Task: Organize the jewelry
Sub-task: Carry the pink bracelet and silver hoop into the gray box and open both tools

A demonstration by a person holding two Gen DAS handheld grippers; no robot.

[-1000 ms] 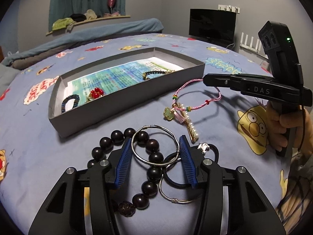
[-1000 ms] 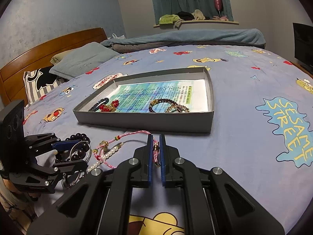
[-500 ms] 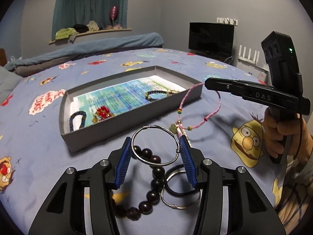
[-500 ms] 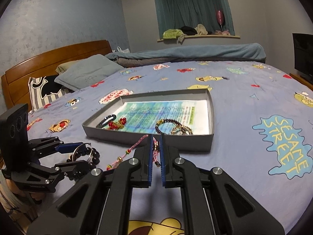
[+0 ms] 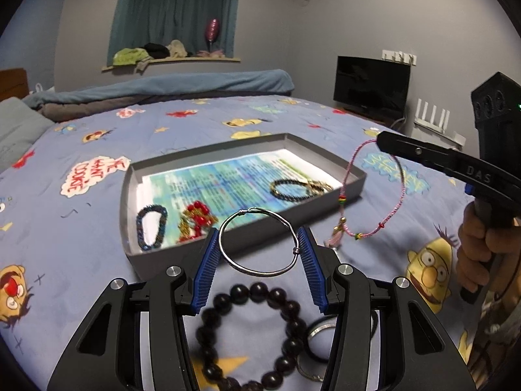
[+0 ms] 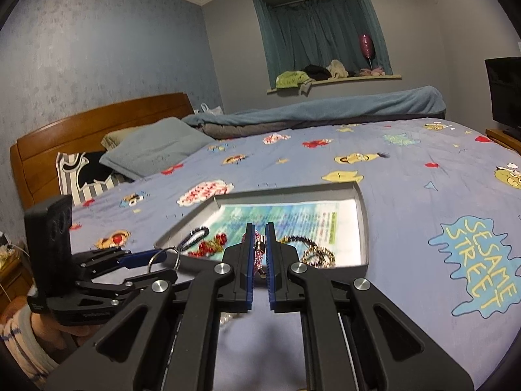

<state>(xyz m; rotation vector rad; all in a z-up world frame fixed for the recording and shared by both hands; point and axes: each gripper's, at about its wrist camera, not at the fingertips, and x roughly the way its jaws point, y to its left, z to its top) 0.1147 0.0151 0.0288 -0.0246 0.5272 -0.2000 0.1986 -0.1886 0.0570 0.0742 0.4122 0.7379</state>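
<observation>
- Two pieces of jewelry have left the bedspread (image 5: pixel 97 130) since a second ago: the silver wire bangle (image 5: pixel 259 242) and the pink cord bracelet (image 5: pixel 374 192), both of which then lay on the cover among the other pieces.
- The left gripper (image 5: pixel 259 254) holds its blue pads at a middling width, pressed on either side of the silver wire bangle; the ring now hangs in front of the near wall of the grey tray (image 5: pixel 355 179), clear of the dark bead bracelet (image 5: pixel 254 335) left lying below it.
- The right gripper (image 6: pixel 259 254) is pinched narrow on the pink cord bracelet near its clasp; in the left wrist view the loop dangles free from its tip, its tassel end just above the cover, at the tray's right near corner.
- Both tools have risen and the tray has drawn closer in each view, so I judge the lift done and the carry to the tray under way.
- Inside the tray already lie a blue woven bracelet (image 5: pixel 151 228), a red beaded piece (image 5: pixel 197 218) and a dark beaded bracelet (image 5: pixel 291 189).
- Left on the cover near the person: the dark bead bracelet and some small rings (image 5: pixel 320 335).
</observation>
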